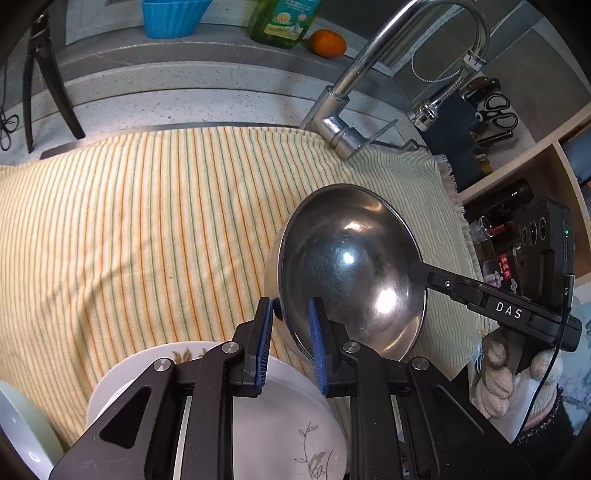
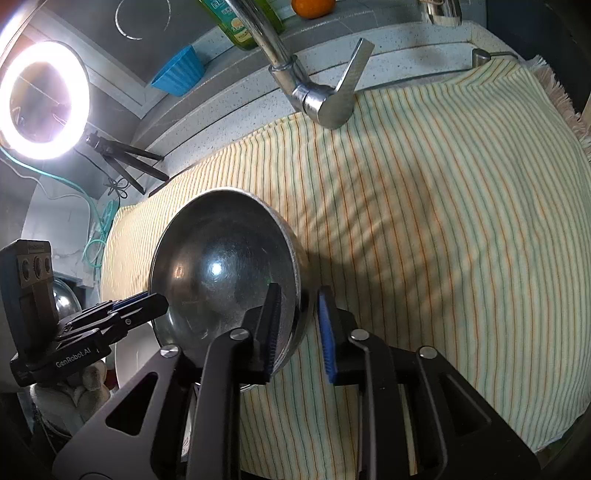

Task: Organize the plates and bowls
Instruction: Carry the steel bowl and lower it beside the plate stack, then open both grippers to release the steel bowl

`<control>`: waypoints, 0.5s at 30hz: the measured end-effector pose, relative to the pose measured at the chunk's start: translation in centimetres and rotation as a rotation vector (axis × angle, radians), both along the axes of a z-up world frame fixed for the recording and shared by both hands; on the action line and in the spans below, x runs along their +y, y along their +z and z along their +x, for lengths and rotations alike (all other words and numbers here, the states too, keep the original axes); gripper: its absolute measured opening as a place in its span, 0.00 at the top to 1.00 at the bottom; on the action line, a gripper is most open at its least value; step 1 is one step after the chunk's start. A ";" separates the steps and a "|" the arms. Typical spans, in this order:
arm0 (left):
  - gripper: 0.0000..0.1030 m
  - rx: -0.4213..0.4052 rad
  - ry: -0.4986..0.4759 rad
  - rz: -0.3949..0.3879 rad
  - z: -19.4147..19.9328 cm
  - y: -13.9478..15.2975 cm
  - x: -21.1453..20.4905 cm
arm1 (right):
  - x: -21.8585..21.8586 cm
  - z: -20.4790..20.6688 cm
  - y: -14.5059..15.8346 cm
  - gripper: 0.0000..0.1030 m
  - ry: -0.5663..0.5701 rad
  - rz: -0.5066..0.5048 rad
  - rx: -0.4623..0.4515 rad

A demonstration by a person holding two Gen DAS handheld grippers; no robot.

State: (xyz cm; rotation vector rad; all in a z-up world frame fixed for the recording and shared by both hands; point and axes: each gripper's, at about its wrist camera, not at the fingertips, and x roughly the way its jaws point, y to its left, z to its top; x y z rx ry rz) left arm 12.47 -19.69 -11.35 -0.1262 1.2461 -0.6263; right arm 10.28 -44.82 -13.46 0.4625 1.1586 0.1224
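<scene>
Steel bowl point(image 1: 351, 269) rim is straddled by both part-open grippers point(image 1: 291, 332) point(image 2: 297, 325), grip unclear; light, stiff, slippery—rim is best pinched.

One steel bowl point(image 1: 351, 273), two white plates point(image 1: 288, 417), one blue cup point(image 1: 171, 16), one orange point(image 1: 327, 42), one detergent bottle point(image 1: 280, 20) and one striped cloth point(image 1: 147, 236) are counted.

Open striped cloth point(image 2: 443, 221) was left beyond the bowl point(image 2: 221, 273); passage was blocked behind by the faucet point(image 2: 317, 99).
</scene>
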 end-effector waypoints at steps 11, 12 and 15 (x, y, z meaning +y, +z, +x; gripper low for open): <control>0.70 -0.045 0.036 -0.016 -0.3 1.7 1.8 | 0.5 -0.5 2.7 0.37 -0.018 -0.035 -0.088; 0.62 -0.049 0.040 -0.017 -0.4 1.9 2.1 | 0.8 -0.6 3.2 0.34 -0.012 -0.042 -0.104; 0.45 -0.082 0.065 -0.019 -0.9 2.7 3.0 | 1.9 -0.8 4.4 0.32 0.015 -0.058 -0.142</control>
